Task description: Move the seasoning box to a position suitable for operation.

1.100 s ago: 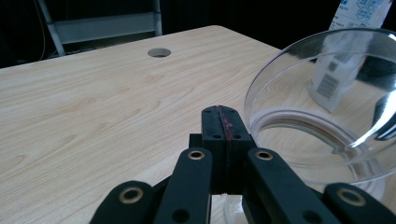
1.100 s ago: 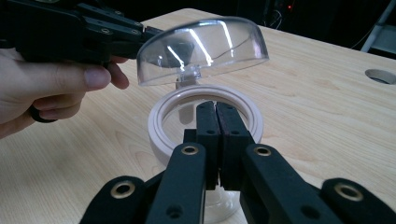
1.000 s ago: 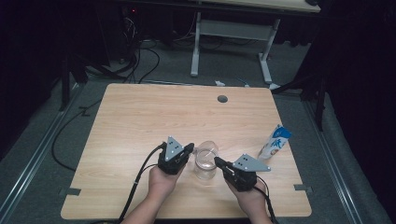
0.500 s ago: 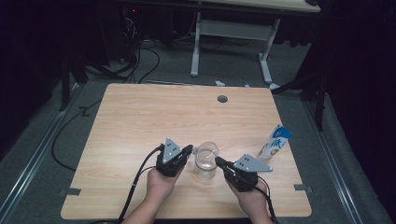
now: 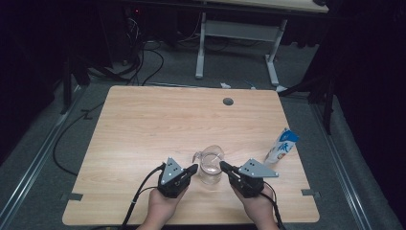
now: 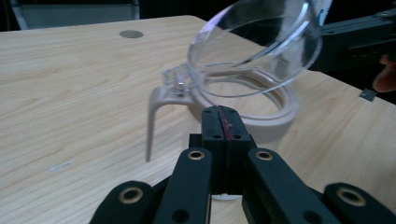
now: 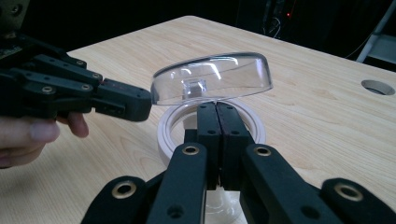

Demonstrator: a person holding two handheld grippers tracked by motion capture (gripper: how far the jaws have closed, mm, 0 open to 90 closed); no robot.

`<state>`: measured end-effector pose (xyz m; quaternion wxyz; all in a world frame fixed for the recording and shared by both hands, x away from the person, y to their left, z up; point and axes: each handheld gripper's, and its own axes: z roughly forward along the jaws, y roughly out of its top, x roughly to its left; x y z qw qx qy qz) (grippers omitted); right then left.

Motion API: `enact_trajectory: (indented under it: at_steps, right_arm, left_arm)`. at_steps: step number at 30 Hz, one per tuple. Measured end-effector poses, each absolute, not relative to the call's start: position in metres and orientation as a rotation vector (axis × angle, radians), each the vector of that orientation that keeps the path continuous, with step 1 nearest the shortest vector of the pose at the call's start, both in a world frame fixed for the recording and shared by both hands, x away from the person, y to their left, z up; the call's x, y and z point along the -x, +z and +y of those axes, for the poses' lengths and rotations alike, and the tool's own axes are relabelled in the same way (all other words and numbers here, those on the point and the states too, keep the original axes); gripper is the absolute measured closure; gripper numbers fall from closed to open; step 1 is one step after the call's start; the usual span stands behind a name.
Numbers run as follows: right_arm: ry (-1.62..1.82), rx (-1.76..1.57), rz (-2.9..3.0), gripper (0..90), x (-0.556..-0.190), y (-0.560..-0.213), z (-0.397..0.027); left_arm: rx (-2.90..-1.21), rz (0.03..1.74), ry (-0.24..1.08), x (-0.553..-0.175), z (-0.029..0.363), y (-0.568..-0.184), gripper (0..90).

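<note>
A clear jug (image 5: 210,165) with a white rim (image 6: 280,116) and a white handle (image 6: 154,116) stands near the table's front edge. Its clear domed lid (image 7: 212,77) is hinged up and tilted over the mouth. My left gripper (image 5: 194,168) is shut at the jug's left side, its tip close under the lid's edge (image 6: 254,46). My right gripper (image 5: 222,166) is shut at the jug's right side. Its closed tip (image 7: 217,109) sits against the white rim (image 7: 168,130), below the lid. Nothing is caught between either pair of jaws.
A blue and white carton (image 5: 282,146) stands near the table's right edge. A round cable hole (image 5: 228,101) lies at the far middle of the wooden table (image 5: 143,124). Another desk's frame (image 5: 239,28) and floor cables lie beyond.
My left gripper has slid a little toward the table's near edge beside the jug. The right gripper has stayed in place.
</note>
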<state>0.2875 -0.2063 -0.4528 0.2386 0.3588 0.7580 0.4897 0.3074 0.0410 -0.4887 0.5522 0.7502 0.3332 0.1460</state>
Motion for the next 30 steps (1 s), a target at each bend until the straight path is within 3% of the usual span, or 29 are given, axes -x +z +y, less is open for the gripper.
enact_trajectory:
  at_steps: [30]
  right_arm:
    - [1.329,-1.022,2.107,89.6,-0.296,-0.469,-0.210]
  left_arm:
    - [-1.732,0.771,0.319,-0.305,0.027,-0.482,90.0]
